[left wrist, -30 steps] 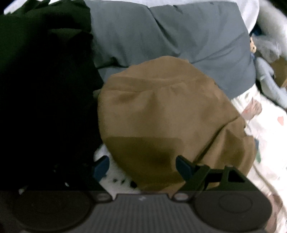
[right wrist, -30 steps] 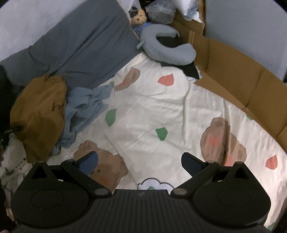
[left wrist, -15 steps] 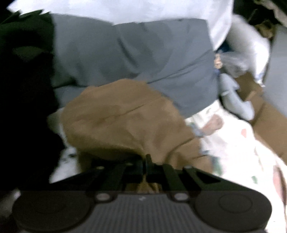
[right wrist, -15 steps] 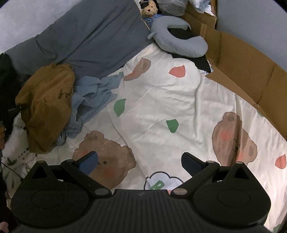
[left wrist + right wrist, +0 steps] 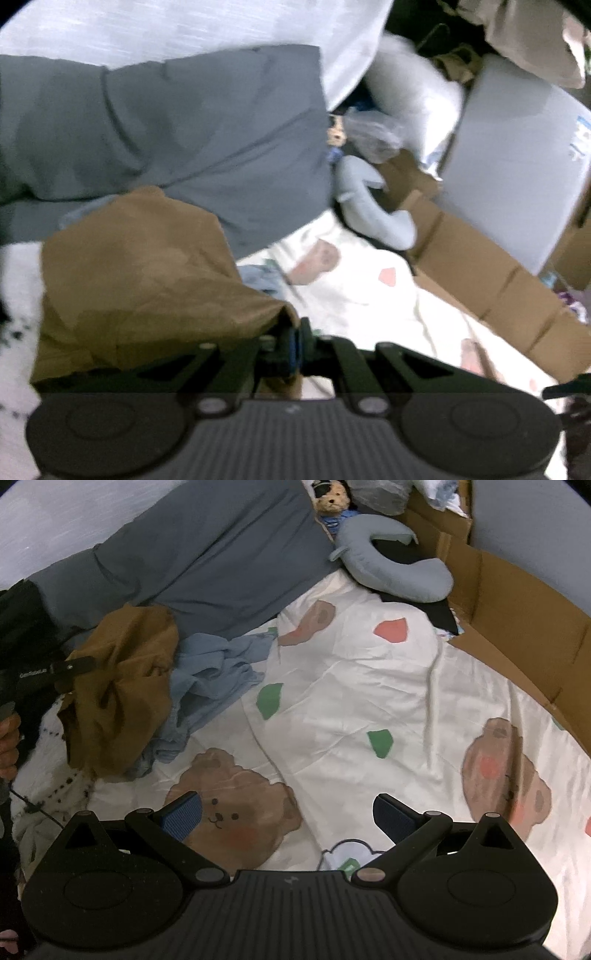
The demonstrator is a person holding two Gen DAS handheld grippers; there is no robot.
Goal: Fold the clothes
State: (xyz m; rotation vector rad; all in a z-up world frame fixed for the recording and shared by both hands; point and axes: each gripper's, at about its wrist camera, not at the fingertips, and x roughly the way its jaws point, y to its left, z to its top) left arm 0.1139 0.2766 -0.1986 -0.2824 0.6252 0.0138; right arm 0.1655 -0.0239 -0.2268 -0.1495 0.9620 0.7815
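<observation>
A brown garment [image 5: 147, 273] hangs bunched from my left gripper [image 5: 293, 343], which is shut on its edge and lifts it off the bed. In the right wrist view the same brown garment [image 5: 125, 686] hangs at the far left under the left gripper [image 5: 70, 668]. A crumpled light blue garment [image 5: 218, 672] lies beside it on the bear-print bedsheet [image 5: 351, 701]. My right gripper [image 5: 288, 814] is open and empty, hovering over the sheet near a printed bear.
A dark grey duvet [image 5: 207, 561] lies at the back. A grey neck pillow [image 5: 399, 568] and a teddy bear [image 5: 332, 500] sit at the far corner. Cardboard [image 5: 517, 616] lines the right side. A white knit garment [image 5: 48, 775] and black clothes [image 5: 22, 627] lie at the left.
My left gripper closed on the brown garment and lifted it up and to the right. My right gripper moved forward a little over the sheet, still open.
</observation>
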